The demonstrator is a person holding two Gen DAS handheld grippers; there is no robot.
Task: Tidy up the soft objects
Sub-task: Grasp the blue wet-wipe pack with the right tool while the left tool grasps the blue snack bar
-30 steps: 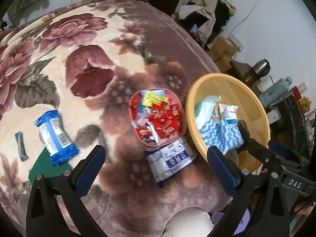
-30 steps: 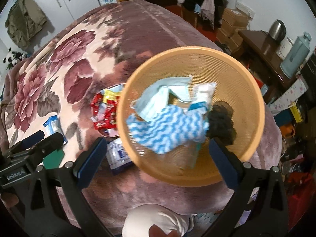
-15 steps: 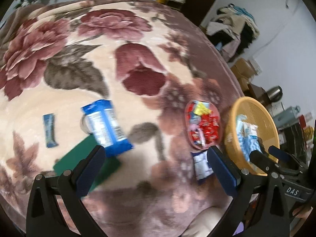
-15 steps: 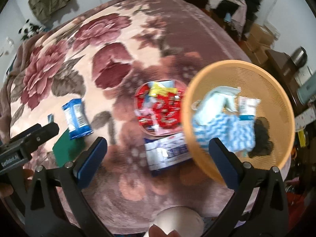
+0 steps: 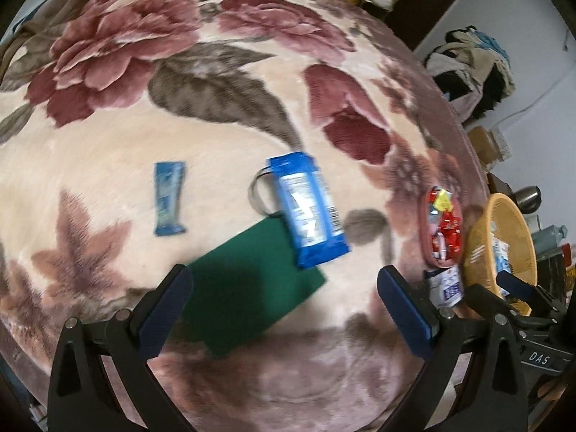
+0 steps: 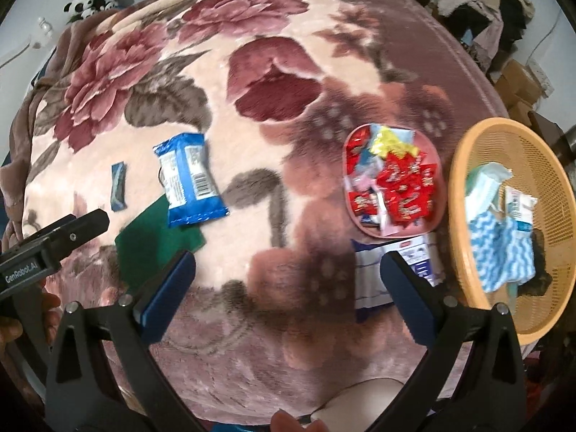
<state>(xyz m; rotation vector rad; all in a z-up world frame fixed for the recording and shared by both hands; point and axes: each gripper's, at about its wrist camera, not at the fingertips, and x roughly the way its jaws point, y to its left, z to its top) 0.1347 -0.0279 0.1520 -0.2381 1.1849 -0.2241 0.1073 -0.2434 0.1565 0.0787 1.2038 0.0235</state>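
**Hand-held grippers spread wide above the floral blanket**

Left hand-held gripper point(image 5: 284, 304) hangs over the near part of a bed covered by a floral blanket point(image 5: 144, 115), its blue-padded jaws wide apart with nothing between them. Just past its fingers lies a flat green cloth point(image 5: 248, 288), and a blue snack packet point(image 5: 307, 210) rests on the cloth's far corner, overlapping it. A thin loop, perhaps a hair tie point(image 5: 257, 194), peeks out from under the packet's left side. Farther left, apart from both, sits a small blue sachet point(image 5: 168, 198).

Right hand-held gripper point(image 6: 286, 289) is likewise spread open and holds nothing, hovering over bare blanket between the green cloth and a white-and-blue wipes pack point(image 6: 392, 266), whose near part its right finger hides. Touching the far edge of that pack is a pink dish point(image 6: 390, 189) heaped with red, yellow and pale wrapped sweets. Just right of the dish, at the bed's edge, stands an orange mesh basket point(image 6: 547, 165). Inside it are a blue-and-white wavy cloth point(image 6: 500, 248), a pale blue folded cloth point(image 6: 482, 187), a small white packet point(image 6: 520, 208) and something dark point(image 6: 540, 262) too dim to identify.

Beyond the bed, piled clothes point(image 5: 471, 57) and cardboard boxes point(image 6: 522, 82) fill the room's right side.
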